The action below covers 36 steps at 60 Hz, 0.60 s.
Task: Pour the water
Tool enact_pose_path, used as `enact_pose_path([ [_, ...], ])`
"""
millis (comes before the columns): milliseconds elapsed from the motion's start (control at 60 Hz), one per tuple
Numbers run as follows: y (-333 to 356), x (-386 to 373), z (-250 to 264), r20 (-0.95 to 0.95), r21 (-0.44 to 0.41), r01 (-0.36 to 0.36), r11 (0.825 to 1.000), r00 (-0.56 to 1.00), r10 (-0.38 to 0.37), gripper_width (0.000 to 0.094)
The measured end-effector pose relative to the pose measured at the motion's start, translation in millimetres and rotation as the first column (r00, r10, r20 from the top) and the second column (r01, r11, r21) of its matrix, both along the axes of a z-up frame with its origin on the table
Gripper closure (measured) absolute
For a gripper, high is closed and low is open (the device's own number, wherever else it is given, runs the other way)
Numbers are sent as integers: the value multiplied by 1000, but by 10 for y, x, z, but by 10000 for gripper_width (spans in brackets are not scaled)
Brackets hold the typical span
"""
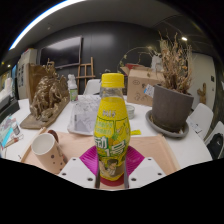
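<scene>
A yellow drink bottle (pixel 112 120) with a yellow cap and a green and yellow label stands upright between my fingers. My gripper (pixel 112 168) is shut on its lower part, and the pink pads (pixel 90 160) press on both sides. A beige mug (pixel 46 150) with a handle stands to the left of the fingers on a brown mat (pixel 150 148) on the white table. The bottle's base is hidden by the gripper, so I cannot tell whether it rests on the mat.
A metal tray (pixel 83 115) lies behind the bottle. A dark pot of dry branches (pixel 172 104) stands to the right on a saucer. A wooden ornament (pixel 47 99) stands at the left, with a small bottle (pixel 72 88) and a cardboard box (pixel 146 84) beyond.
</scene>
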<state>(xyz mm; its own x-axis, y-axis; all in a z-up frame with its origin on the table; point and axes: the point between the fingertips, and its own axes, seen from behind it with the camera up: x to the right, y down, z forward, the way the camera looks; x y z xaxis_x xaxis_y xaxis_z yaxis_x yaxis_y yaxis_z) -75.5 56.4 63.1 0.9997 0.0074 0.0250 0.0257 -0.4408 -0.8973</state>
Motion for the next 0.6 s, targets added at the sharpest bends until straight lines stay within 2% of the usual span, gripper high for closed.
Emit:
enact_pose_path([
  [50,-17,14,-112,5,-14,-2,1000,1000,2,600],
  [100,-27,18,-93,5,13,-7,1000,1000,7,579],
  [233,-80,44,-117,-13,-9,11,1000,1000,-11,444],
  [250,-90,59,-124,-14,-16,14,1000,1000,-15,404],
  [317,-200,68,-55,-21,-42,30,999,999,-31,113],
  [333,-236,59,-23,-21,-44,31,999,999,-32,65],
  [383,-350,49,89,-16,-46,36,998,999,-37,89],
  [500,-838,-67,412,20,-80,77,994,997,-76,78],
  [600,-1370,-350,726,26,-100,85,991,996,-83,76],
])
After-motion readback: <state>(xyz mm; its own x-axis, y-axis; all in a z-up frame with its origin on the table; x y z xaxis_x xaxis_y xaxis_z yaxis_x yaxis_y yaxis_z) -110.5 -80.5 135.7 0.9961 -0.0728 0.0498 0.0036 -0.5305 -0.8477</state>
